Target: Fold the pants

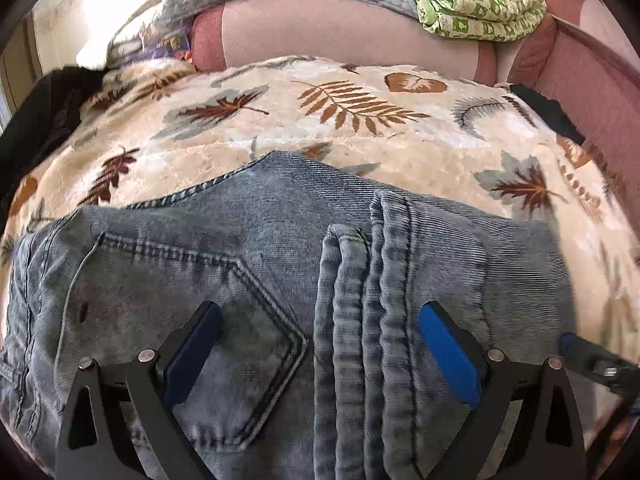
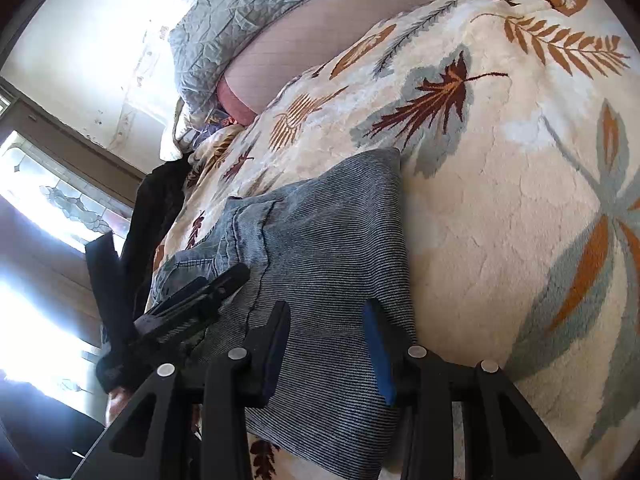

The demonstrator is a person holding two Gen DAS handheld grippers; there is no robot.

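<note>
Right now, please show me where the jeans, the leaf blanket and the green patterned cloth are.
jeans [image 1: 256, 240]: left wrist view, on the flat denim above the back pocket.
leaf blanket [image 1: 360, 104]: left wrist view, on the brown fern print.
green patterned cloth [image 1: 480, 4]: left wrist view, on its folded middle.

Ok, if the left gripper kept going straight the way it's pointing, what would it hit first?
Most likely the folded blue denim jeans: the left gripper angles down with jaws open right over them, near the back pocket. Depth is hard to judge.

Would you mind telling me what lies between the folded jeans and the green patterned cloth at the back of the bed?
In the left wrist view, leaf-print blanket and then a pinkish cushion lie between the jeans and the green patterned cloth; nothing else rests on that stretch.
</note>
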